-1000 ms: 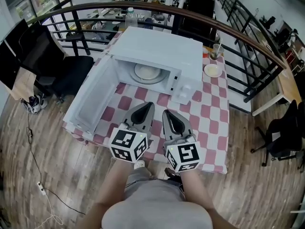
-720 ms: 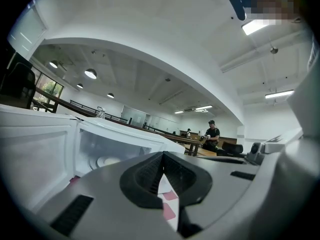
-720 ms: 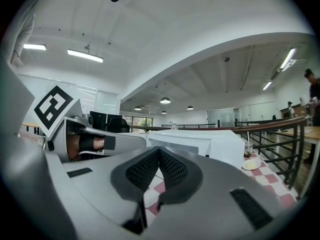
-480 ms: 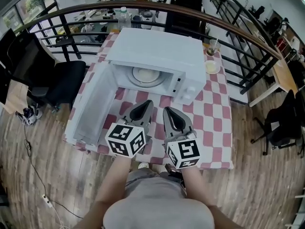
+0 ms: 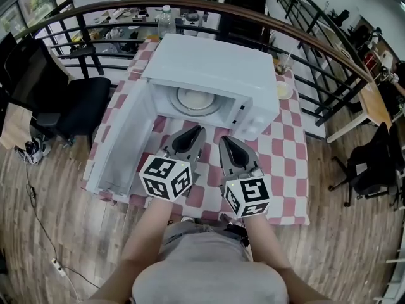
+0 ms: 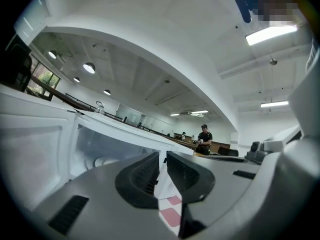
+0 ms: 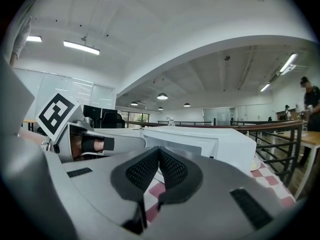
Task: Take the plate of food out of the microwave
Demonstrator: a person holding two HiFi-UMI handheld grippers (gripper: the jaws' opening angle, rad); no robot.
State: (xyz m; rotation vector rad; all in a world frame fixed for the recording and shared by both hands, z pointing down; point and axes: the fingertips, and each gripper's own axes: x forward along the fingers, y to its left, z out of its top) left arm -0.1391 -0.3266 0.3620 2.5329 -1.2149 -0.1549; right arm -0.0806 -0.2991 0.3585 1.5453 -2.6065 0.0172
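The white microwave (image 5: 215,68) stands on a red-and-white checked table (image 5: 281,163) with its door (image 5: 120,141) swung open to the left. Inside, a white plate (image 5: 197,99) rests on the turntable; I cannot make out the food on it. Both grippers hover side by side over the table just in front of the opening. The jaws of my left gripper (image 5: 193,133) are opening, with a narrow gap and nothing between them (image 6: 163,156). My right gripper (image 5: 226,143) is shut and empty, its pads meeting at the tip (image 7: 159,151). The microwave cavity (image 6: 115,139) lies ahead of the left jaws.
A small plate (image 5: 283,91) and a glass (image 5: 280,65) sit on the table right of the microwave, and a bottle (image 5: 166,19) stands behind it. A curved black railing (image 5: 304,37) runs behind the table. A black chair (image 5: 76,103) stands at the left.
The head view has shifted a little. Both grippers stay side by side in front of the open microwave, hardly moved.
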